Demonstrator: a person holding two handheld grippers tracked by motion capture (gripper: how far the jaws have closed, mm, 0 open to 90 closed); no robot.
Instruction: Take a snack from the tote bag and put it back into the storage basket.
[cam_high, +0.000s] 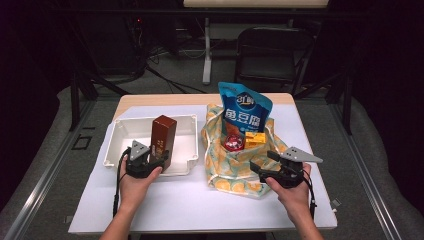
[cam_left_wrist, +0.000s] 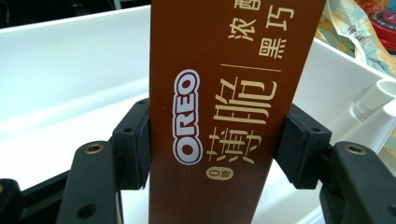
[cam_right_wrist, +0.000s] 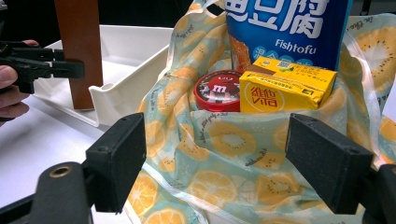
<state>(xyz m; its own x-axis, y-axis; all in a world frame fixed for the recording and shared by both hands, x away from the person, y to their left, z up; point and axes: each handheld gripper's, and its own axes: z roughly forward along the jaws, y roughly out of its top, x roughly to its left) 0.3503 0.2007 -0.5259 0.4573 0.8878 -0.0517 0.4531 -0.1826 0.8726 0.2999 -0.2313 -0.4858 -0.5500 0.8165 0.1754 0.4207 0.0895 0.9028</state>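
A: Where is the brown Oreo box (cam_high: 164, 136) right now?

B: Left of centre in the high view, standing upright inside the white tray (cam_high: 125, 131). The left gripper (cam_high: 150, 159) has its jaws closed on the box's two narrow sides; in the left gripper view the pads (cam_left_wrist: 136, 142) press flat against the cardboard low on the box.

A: And the other hand?

B: The right gripper (cam_high: 270, 167) sits at the lower right, its jaws standing open and holding nothing, aimed at the fruit-print bag (cam_high: 235, 160). Inside the bag's mouth are a blue fish tofu pouch (cam_high: 245, 112), a red M&M's tin (cam_right_wrist: 217, 89) and a yellow drink carton (cam_right_wrist: 285, 88).

A: What could go wrong from here?

B: The box is tall and gripped near its base, so I judge it top-heavy: a quick tilt could swing it between the pads, or it could topple when released on end. Its lower edge could also catch the tray's near wall. On the right, the bag's cloth is soft; nudging it might tip the pouch and spill the tin onto the surface (cam_high: 165, 200).
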